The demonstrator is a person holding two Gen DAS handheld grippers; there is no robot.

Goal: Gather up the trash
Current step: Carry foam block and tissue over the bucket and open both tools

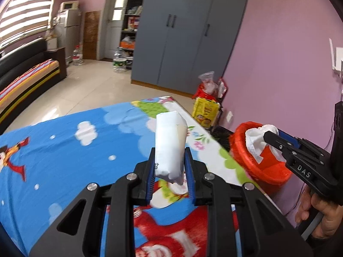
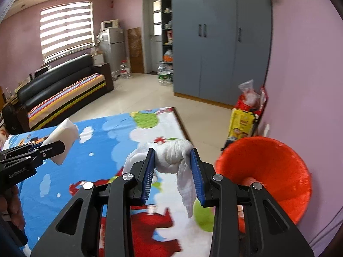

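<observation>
Left claw: my left claw [image 1: 170,167] was closed on one white packet [image 1: 170,143], its blue pads pressing both sides; the packet stood up out of the jaws, tilted a little.
Right claw: my right claw [image 2: 173,167] was closed on one crumpled white tissue [image 2: 171,156], and a loose tail of it hung down below the pads.
Trash count: two pieces of trash, one in each claw, both lifted above the cartoon cloth [image 1: 64,145].
Bin count: one orange bin [image 2: 272,171], beside the right edge of the surface and near the pink wall [image 2: 306,75].
Tissue place: from the left wrist view, the tissue [image 1: 257,141] was at the mouth of the bin [image 1: 246,156], over its near rim; I could not tell if it touched the rim.
Packet place: it was over the cloth, left of the bin and apart from it.
Hands: one hand [image 1: 321,214] was seen under the right claw [image 1: 269,139], on its grip.
Surface edge: the far edge and the right edge of the surface [image 2: 182,124] were visible; the bin was just past the right edge.
Open room: the tile floor [image 2: 150,94] behind the surface was open as far as the grey wardrobe [image 2: 214,42].
Other things: one yellow box [image 2: 241,124] stood on the floor by the wall, behind the bin.
</observation>
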